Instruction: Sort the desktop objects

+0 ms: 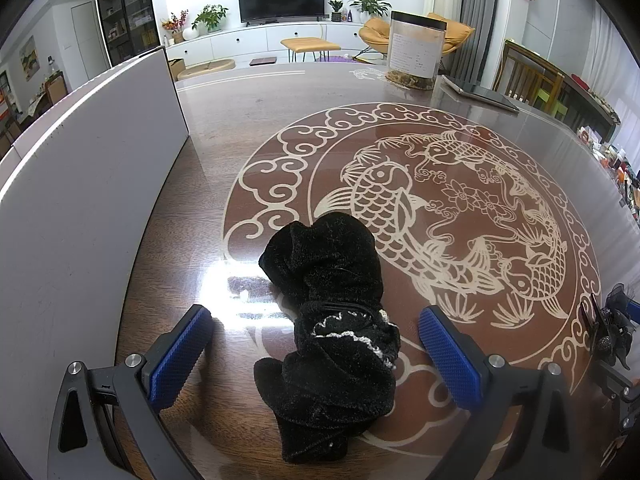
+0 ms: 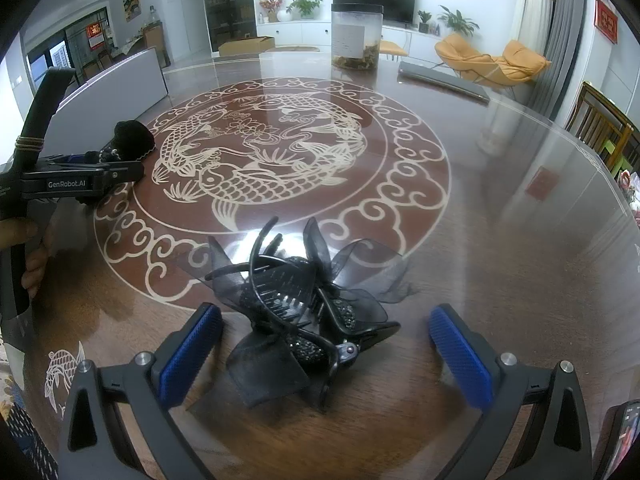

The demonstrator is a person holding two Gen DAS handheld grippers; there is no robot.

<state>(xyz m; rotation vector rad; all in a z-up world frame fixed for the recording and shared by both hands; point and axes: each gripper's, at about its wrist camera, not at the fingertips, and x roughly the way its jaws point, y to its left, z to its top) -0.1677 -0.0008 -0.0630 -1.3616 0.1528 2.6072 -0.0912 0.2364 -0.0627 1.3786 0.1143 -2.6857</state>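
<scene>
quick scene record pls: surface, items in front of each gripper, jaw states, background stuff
surface: dark glossy table with a koi medallion
left hand-held gripper: open, black velvet scrunchie lying between its pads, not pinched
right hand-held gripper: open, black hair claw clip with gauze bow lying between its pads, not pinched
left side of table: white box
far edge: clear jar with black lid, flat dark tablet-like item beside it

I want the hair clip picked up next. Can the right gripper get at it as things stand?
Probably yes. The right gripper stands open with the hair clip lying between its fingers on the table, and nothing blocks it. The ribbon and splayed teeth may make the grip awkward.
</scene>
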